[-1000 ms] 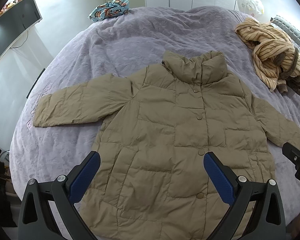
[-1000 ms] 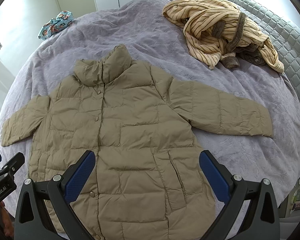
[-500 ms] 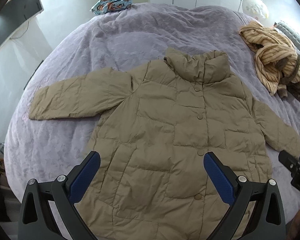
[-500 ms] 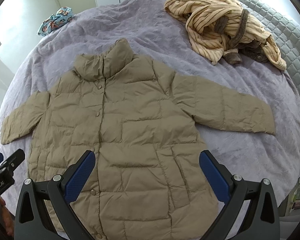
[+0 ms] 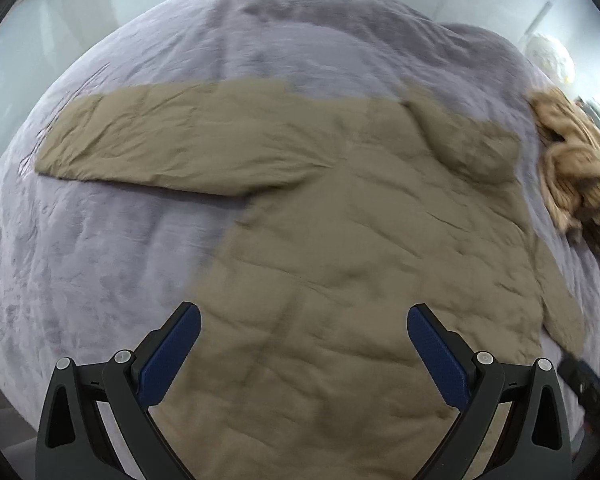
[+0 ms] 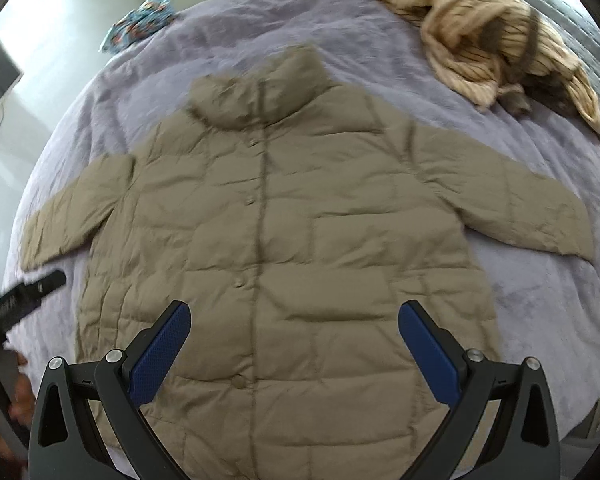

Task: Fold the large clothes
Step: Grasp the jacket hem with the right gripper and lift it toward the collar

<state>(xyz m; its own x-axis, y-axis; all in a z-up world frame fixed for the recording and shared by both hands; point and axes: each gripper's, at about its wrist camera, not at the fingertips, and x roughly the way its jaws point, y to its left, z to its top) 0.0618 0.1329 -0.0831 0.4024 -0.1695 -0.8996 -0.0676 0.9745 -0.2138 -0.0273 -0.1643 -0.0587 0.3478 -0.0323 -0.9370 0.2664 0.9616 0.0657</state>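
A: Bed (image 6: 540,300), coat (image 6: 300,240)?
B: Coat lay flat, buttoned, face up mid-bed, sleeves out, probably spread ready for folding.
A: Tongs?
B: Left gripper (image 5: 304,344) and right gripper (image 6: 294,334) both wide, empty, above the hem.

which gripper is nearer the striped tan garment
Right. The right gripper hovers over the jacket's middle; the left gripper sits toward the far sleeve, away from the striped tan garment.
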